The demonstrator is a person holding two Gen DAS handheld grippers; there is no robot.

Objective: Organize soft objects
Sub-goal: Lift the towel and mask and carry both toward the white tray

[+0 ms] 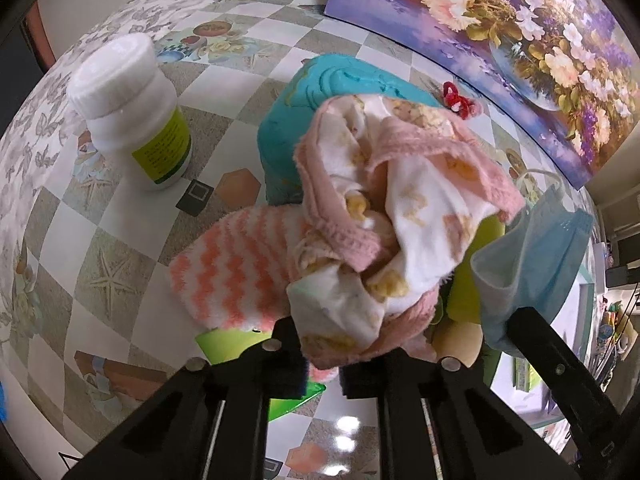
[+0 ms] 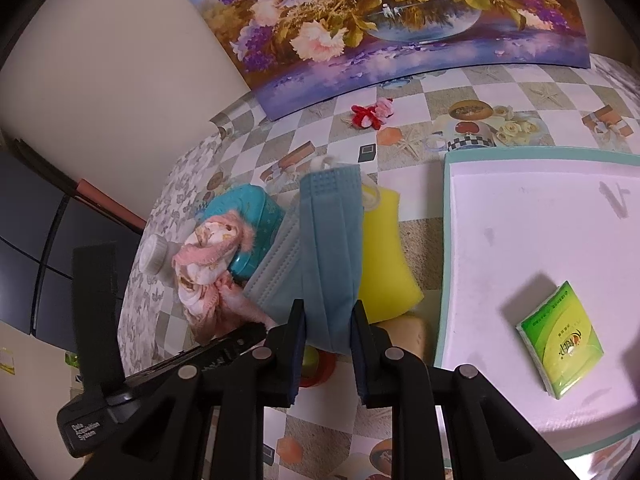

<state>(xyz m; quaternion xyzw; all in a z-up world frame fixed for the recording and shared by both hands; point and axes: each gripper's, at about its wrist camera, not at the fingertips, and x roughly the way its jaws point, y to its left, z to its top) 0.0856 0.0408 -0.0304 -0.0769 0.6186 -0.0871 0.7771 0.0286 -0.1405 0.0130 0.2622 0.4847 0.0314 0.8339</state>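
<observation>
My left gripper (image 1: 324, 376) is shut on a crumpled pink-and-white cloth (image 1: 392, 200), which hangs lifted above the table. Under it lie a pink-striped fuzzy sock (image 1: 232, 272) and a teal box (image 1: 320, 92). My right gripper (image 2: 328, 344) is shut on a blue face mask (image 2: 328, 256), its folded body standing up between the pads. The mask (image 1: 532, 264) also shows at the right of the left wrist view. Behind the mask lies a yellow sponge (image 2: 384, 252). The cloth (image 2: 208, 256) and the left gripper (image 2: 248, 334) sit to the mask's left.
A white tray with a teal rim (image 2: 444, 240) lies at the right and holds a green tissue packet (image 2: 560, 348). A white bottle (image 1: 132, 112) stands at the left. A red-and-pink bow (image 2: 370, 114) lies in front of a flower painting (image 2: 360, 20) leaning on the wall.
</observation>
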